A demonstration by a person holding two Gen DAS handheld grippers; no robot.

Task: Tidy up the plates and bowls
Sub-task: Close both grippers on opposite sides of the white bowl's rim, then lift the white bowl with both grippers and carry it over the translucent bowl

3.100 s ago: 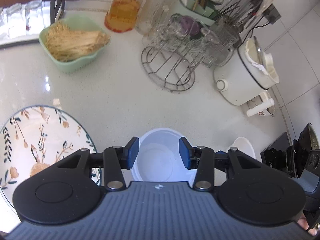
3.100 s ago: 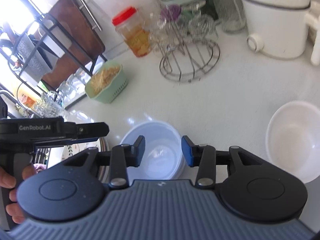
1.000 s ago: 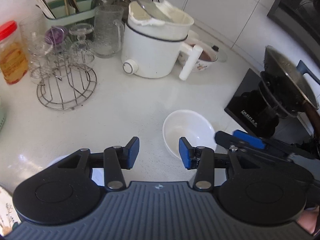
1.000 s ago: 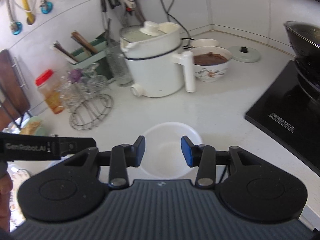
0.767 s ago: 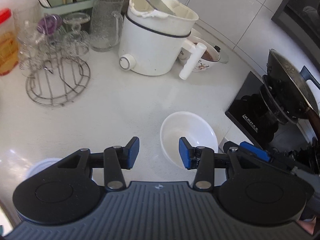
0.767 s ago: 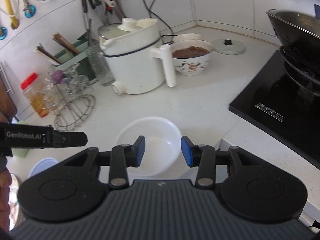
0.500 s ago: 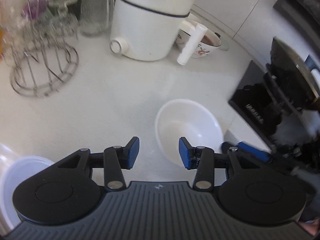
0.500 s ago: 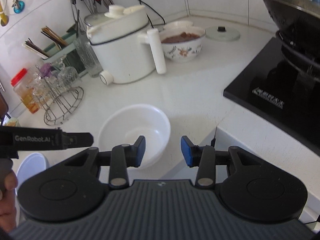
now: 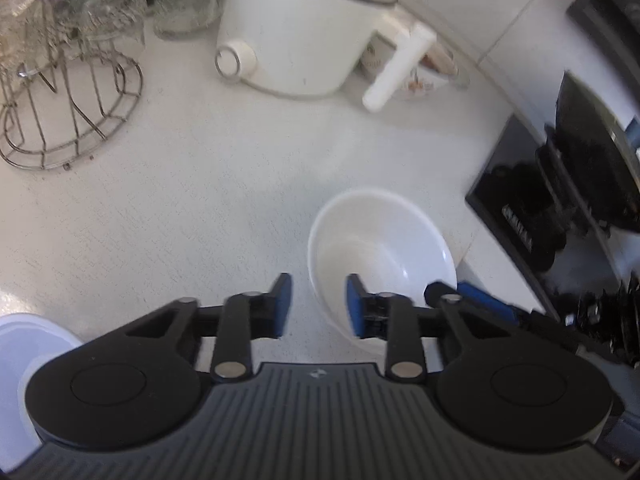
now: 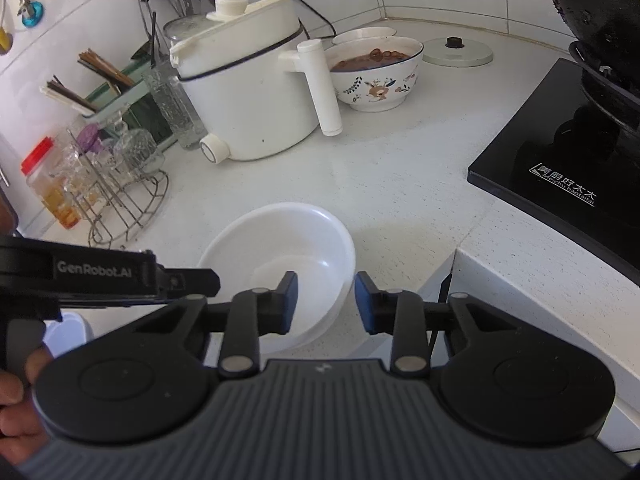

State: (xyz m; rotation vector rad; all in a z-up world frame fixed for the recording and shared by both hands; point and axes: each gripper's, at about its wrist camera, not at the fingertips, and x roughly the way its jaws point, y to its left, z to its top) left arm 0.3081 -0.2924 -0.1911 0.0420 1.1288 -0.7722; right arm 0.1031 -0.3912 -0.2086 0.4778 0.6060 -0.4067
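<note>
A white bowl (image 9: 380, 240) stands empty on the white counter near its front edge; it also shows in the right wrist view (image 10: 280, 248). My left gripper (image 9: 316, 304) is open, its jaws straddling the bowl's left rim. My right gripper (image 10: 326, 300) is open, its jaws straddling the bowl's right rim. A pale blue bowl (image 9: 24, 360) sits at the far left and shows beside the left gripper's body in the right wrist view (image 10: 66, 332).
A white electric pot (image 10: 248, 100) with a handle stands behind. A wire rack with glasses (image 10: 116, 184) and a red-lidded jar (image 10: 48, 184) are left. A patterned bowl of food (image 10: 376, 76), a lid (image 10: 458, 51) and a black cooktop (image 10: 560, 160) with a wok are right.
Both grippers swung right from the pale blue bowl and flowered plate to the white bowl, then closed in until their jaws straddle its rim on either side. Jaws stayed open.
</note>
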